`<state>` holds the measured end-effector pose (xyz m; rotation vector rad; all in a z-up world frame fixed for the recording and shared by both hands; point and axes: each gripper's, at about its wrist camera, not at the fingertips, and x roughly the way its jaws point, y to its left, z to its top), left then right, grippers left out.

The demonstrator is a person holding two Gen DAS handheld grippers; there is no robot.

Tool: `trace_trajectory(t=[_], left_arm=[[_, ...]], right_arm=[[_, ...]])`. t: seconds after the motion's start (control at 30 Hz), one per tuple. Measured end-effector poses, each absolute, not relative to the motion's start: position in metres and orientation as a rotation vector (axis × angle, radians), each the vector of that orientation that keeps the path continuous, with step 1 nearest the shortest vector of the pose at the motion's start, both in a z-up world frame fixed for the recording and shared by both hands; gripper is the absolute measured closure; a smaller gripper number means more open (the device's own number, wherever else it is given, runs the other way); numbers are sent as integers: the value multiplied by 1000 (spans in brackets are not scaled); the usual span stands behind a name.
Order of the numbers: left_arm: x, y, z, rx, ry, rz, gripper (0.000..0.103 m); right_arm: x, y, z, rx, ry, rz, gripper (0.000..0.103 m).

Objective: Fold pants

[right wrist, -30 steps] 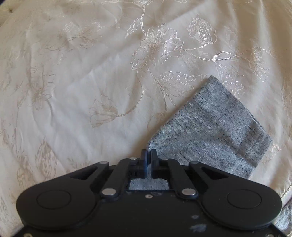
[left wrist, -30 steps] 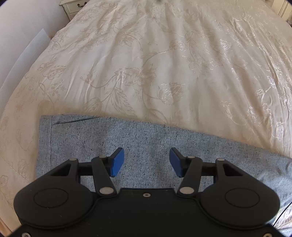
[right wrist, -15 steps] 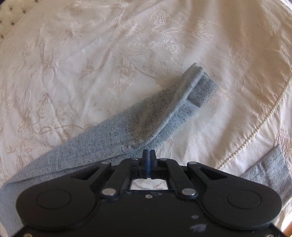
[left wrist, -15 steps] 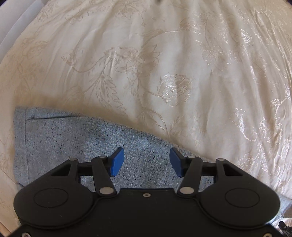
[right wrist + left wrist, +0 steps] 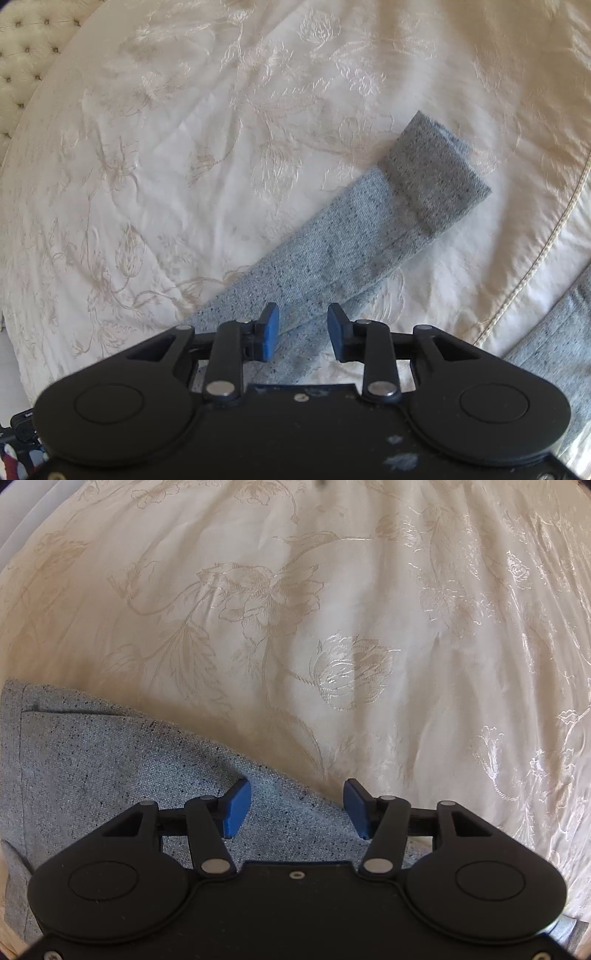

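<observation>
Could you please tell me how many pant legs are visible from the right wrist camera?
2. One pant leg lies diagonally across the bedspread ahead of the open right gripper, cuff turned back. The other pant leg shows partly at the right edge.

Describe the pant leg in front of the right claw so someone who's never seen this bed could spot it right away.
Start with the cream floral bedspread covering the bed. A long strip of speckled grey-blue fabric runs diagonally across it, up and away from the open right claw. That is the pant leg; unlike the other grey piece at the right edge, its far end is doubled back into a darker cuff.
</observation>
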<state>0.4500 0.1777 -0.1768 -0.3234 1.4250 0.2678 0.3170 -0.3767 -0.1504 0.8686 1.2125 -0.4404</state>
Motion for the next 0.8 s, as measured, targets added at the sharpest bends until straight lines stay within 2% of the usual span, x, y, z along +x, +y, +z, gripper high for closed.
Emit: trace_trajectory(t=[0.37, 0.43, 0.5, 0.8], left_arm=[[459, 176, -178, -298, 1423, 232, 42], [457, 178, -177, -298, 1422, 232, 42], [454, 181, -177, -304, 1418, 230, 42], [452, 212, -178, -396, 1411, 264, 42]], right_arm=[[331, -365, -187, 1036, 1158, -554, 69], [329, -367, -183, 1053, 1102, -564, 74], [328, -365, -172, 1026, 1032, -542, 99], [338, -355, -97, 799, 914, -392, 100]])
